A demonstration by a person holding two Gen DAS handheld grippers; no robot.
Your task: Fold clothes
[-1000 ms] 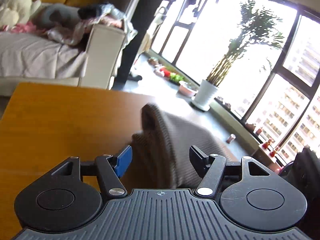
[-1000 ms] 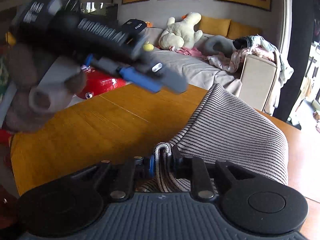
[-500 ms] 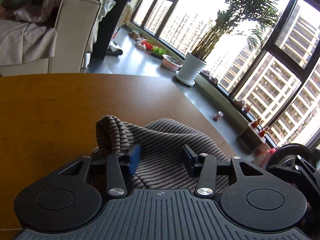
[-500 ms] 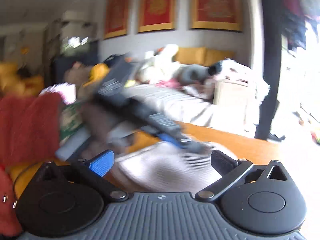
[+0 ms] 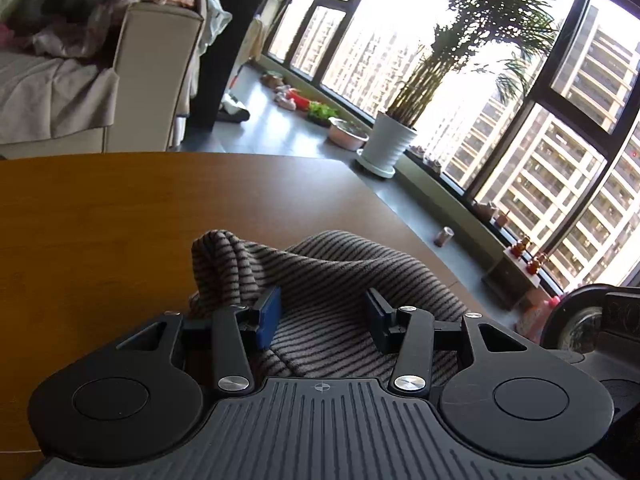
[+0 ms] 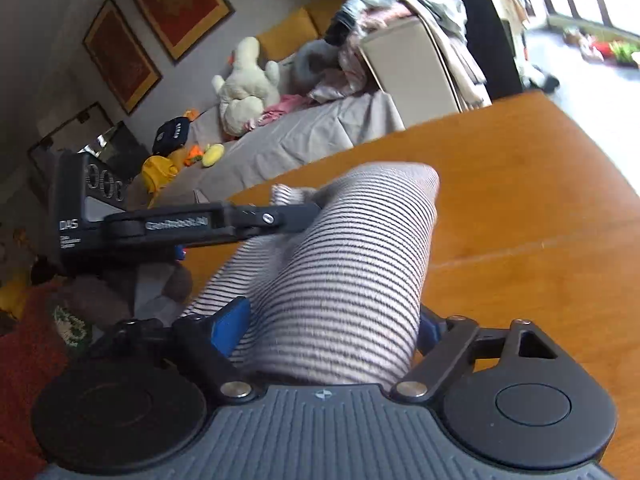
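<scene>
1. The left hand-held gripper (image 5: 322, 316) hangs over the near edge of the table (image 5: 120, 216) with its fingers spread apart and nothing pinched between them.
2. A striped garment (image 5: 340, 268) lies bunched on the table right under and ahead of that gripper; its cloth fills the gap between the fingers, but neither blue pad (image 5: 269, 317) is pressed into it.
3. At the garment's far left a folded edge stands up in a small hump.
4. In the right wrist view the right hand-held gripper (image 6: 324, 330) also has its fingers wide apart, and the garment (image 6: 344, 280) rises between them as a thick rounded roll.
5. The roll reaches close to both pads; whether it touches them I cannot tell, and it looks loose, not squeezed.
6. The same view shows the left gripper (image 6: 192, 226) from the side, to the left of the roll, with its tip at the far left part of the cloth.
7. The garment sits near the table's near side, with bare wood to its right and beyond it.
8. Past the table's far edge stands a sofa (image 6: 304, 136) covered with a grey sheet, carrying a pale plush toy (image 6: 246, 88) and a heap of clothes (image 6: 384, 12) on its arm.
9. In the left wrist view a potted plant (image 5: 390, 144) stands on the floor by tall windows at the far right.
</scene>
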